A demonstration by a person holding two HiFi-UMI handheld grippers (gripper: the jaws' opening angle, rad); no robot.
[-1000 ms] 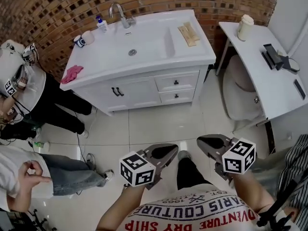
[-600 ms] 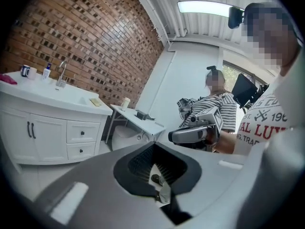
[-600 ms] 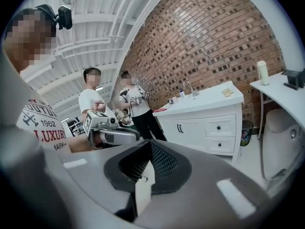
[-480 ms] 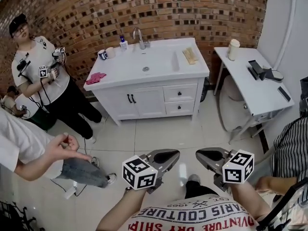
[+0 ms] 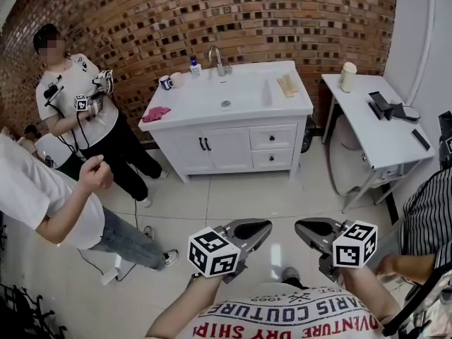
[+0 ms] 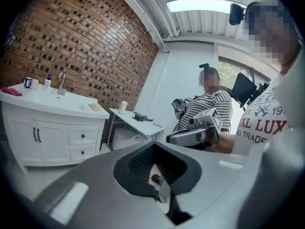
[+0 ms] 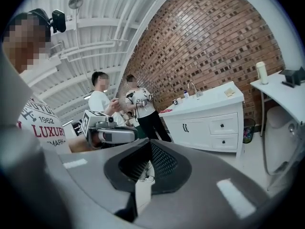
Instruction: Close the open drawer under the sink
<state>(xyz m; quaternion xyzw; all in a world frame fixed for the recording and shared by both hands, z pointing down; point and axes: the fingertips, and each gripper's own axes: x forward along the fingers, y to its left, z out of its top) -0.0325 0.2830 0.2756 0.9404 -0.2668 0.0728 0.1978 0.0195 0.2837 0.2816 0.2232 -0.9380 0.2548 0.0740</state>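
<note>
The white sink cabinet (image 5: 233,147) stands against the brick wall, a few floor tiles ahead of me. Its two drawers, upper (image 5: 273,138) and lower (image 5: 272,159), sit right of the double doors, and both fronts look flush from here. The same drawers (image 6: 82,136) (image 7: 223,126) appear small in both gripper views. My left gripper (image 5: 261,228) and right gripper (image 5: 305,227) hang low in front of my chest, pointing toward each other. Each is shut with nothing between the jaws (image 6: 154,144) (image 7: 151,141), far from the cabinet.
A faucet (image 5: 219,61), soap bottle (image 5: 194,66), mug (image 5: 166,82) and pink cloth (image 5: 156,113) are on the counter. A white side table (image 5: 374,136) with a cup (image 5: 347,76) stands right. People stand at left (image 5: 78,111), near left (image 5: 63,203) and right (image 5: 427,217).
The head view has tipped up and swung, so the cabinet now sits farther and more level. The near-left person raised a fist. Both grippers stay shut, low in view.
</note>
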